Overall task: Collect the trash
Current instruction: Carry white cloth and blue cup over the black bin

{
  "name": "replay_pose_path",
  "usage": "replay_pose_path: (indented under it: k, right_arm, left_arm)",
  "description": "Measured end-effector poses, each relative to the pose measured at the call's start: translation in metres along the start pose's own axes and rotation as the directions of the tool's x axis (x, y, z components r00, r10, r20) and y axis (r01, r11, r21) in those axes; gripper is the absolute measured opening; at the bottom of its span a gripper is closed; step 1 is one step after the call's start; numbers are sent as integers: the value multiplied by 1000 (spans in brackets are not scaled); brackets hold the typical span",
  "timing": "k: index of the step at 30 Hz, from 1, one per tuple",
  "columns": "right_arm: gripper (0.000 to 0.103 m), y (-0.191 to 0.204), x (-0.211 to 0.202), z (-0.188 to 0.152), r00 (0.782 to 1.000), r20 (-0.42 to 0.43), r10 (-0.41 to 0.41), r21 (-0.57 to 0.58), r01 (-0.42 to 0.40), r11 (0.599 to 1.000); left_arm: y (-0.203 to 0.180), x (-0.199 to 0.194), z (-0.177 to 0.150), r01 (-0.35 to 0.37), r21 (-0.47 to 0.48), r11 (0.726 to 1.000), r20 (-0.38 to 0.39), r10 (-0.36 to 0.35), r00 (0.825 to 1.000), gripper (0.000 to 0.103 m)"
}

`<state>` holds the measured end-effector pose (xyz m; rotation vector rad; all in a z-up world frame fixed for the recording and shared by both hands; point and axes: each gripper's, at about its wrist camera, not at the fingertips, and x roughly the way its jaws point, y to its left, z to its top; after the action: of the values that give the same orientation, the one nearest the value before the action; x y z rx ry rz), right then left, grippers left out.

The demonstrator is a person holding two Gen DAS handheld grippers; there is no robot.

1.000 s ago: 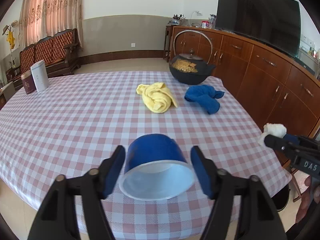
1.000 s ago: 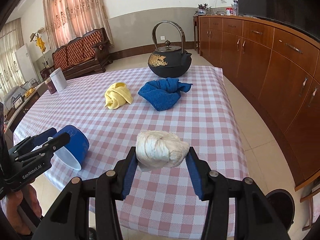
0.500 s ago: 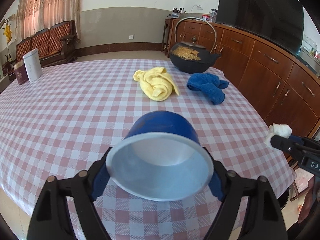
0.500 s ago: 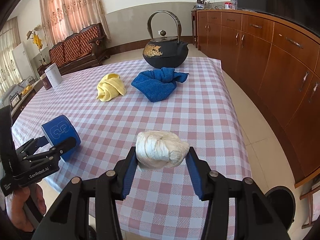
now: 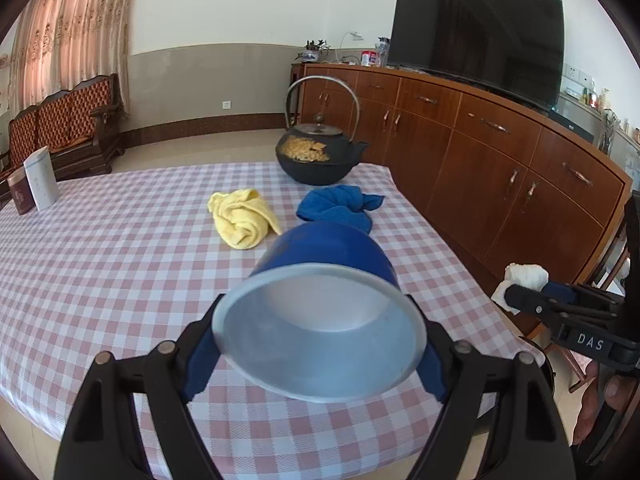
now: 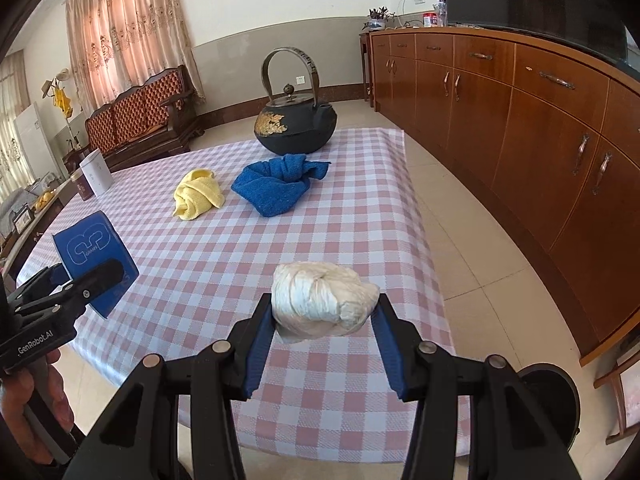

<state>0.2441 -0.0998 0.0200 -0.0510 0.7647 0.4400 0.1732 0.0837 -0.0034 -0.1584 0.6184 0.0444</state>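
Observation:
My left gripper [image 5: 316,356] is shut on a blue paper cup [image 5: 332,252], white inside, held above the checked table with its open mouth toward the camera. The same cup [image 6: 94,248] shows at the left of the right wrist view, clamped by that gripper [image 6: 80,280]. My right gripper [image 6: 320,340] is shut on a crumpled white tissue wad [image 6: 322,306] near the table's front right corner. That wad [image 5: 524,278] also appears at the right edge of the left wrist view, in the right gripper [image 5: 520,300].
A yellow cloth [image 5: 242,220], a blue cloth [image 5: 338,208] and a black iron teapot [image 5: 316,156] lie at the far side of the table [image 5: 100,264]. Two tins [image 5: 40,180] stand far left. A wooden sideboard [image 6: 540,120] runs along the right; a dark round bin [image 6: 548,396] sits on the floor.
The left gripper closed on the blue cup and lifted it off the table, tipping its mouth toward the camera. The right gripper kept hold of the tissue wad and drifted slightly.

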Motion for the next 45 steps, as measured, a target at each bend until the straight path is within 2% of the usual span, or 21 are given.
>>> replay_pose_path:
  k: [12, 22, 33, 45]
  right_arm:
    - [51, -63, -65, -20, 994, 61, -95, 78, 90, 993]
    - [51, -123, -101, -54, 981, 59, -185, 168, 173, 971]
    - [51, -191, -143, -97, 956, 34, -291, 253, 274, 928]
    - [51, -253, -154, -148, 932, -49, -358, 304, 355, 884]
  left_arm:
    - [-74, -17, -4, 87, 96, 992, 16, -89, 996, 82]
    - [-146, -9, -7, 199, 195, 960, -23, -199, 980, 82]
    - [-228, -1, -26, 335, 282, 899, -95, -321, 942, 82]
    - [-304, 29, -64, 450, 353, 821, -232, -389, 891, 82]
